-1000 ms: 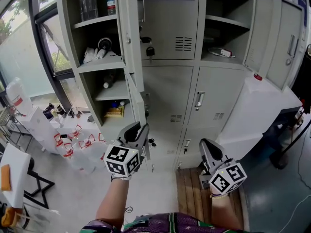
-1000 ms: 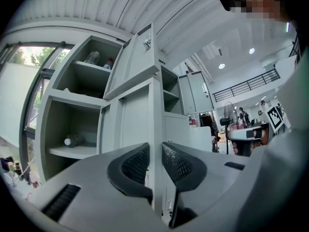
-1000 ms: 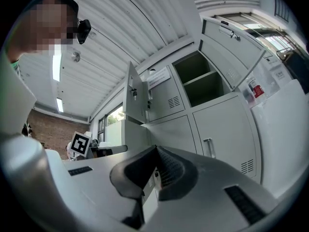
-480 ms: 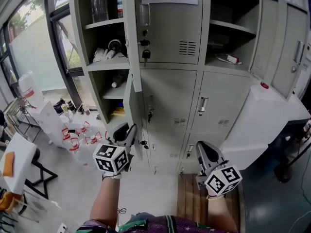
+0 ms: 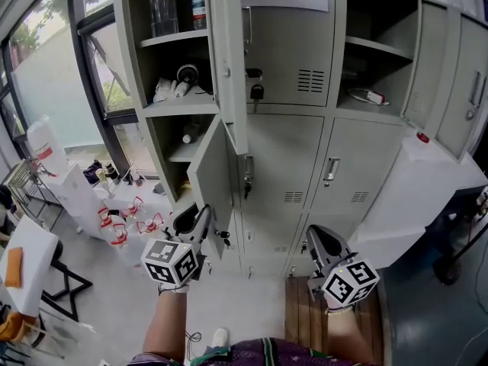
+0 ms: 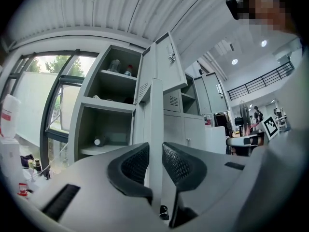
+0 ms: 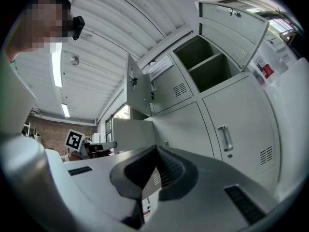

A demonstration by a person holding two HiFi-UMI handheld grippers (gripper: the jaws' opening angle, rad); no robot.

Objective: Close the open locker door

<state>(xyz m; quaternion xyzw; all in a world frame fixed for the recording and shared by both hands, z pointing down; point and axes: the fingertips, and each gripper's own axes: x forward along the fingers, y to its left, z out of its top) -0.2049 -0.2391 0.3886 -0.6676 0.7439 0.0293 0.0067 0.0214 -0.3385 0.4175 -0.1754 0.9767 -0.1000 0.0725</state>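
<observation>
The grey lockers point(image 5: 290, 158) fill the head view. A middle-row door point(image 5: 212, 175) of the left column stands open, with its free edge toward me. My left gripper point(image 5: 200, 219) is shut on that edge. In the left gripper view the door edge point(image 6: 155, 110) runs upright between the ribbed pads point(image 6: 136, 162), where my left gripper point(image 6: 155, 151) grips it. My right gripper point(image 5: 314, 239) hangs low before the bottom lockers, shut and holding nothing. In its own view my right gripper point(image 7: 155, 152) shows its pads pressed together.
A top-row door point(image 5: 229, 59) also stands open above the held one. Bottles point(image 5: 162, 10) and small items sit on the open shelves. A white block point(image 5: 415, 189) stands at the right, with clutter point(image 5: 114, 216) on the floor by the window at the left.
My left gripper has moved left and lower in the head view with the door edge in it. The door now shows its face, swung leftward. My right gripper has shifted only slightly.
</observation>
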